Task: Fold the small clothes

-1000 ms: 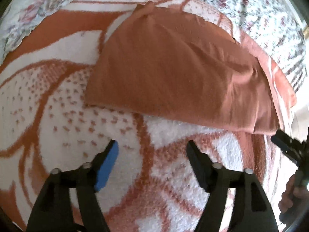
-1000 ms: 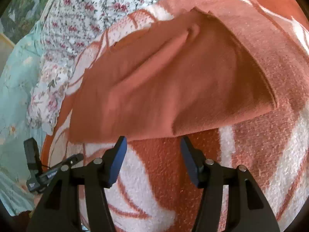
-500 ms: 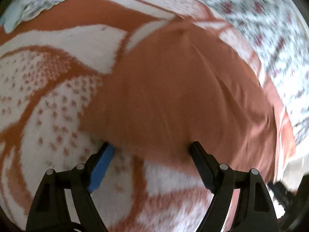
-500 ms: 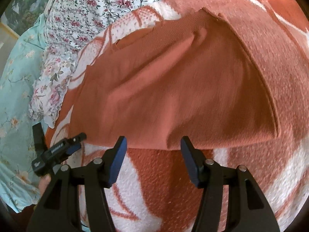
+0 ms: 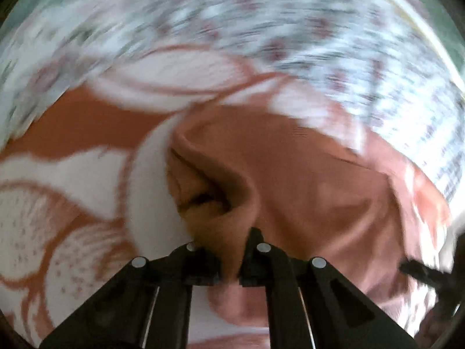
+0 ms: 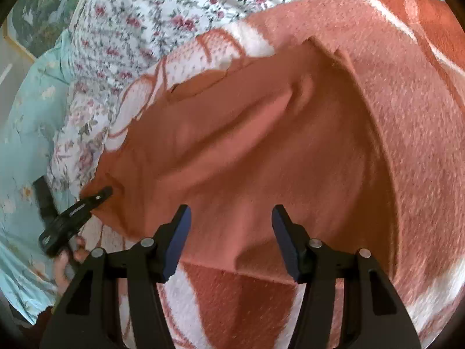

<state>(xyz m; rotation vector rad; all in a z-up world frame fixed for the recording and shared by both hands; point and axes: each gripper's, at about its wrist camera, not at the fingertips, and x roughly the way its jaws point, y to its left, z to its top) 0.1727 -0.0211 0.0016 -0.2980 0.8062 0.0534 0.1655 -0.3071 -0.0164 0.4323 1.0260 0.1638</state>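
Observation:
A rust-orange garment lies folded on an orange-and-white patterned blanket. In the left wrist view my left gripper is shut on the garment's near corner, and the cloth bunches and lifts from it. The left gripper also shows at the garment's left corner in the right wrist view. My right gripper is open, with its fingers over the garment's near edge and cloth between them.
A white floral sheet lies beyond the blanket, blurred in the left wrist view. A pale turquoise floral cloth is at the left. My right gripper's tip shows at the left view's right edge.
My left gripper moved forward to the garment's corner and shut on it, lifting the cloth. My right gripper moved forward so its open fingers now straddle the near edge.

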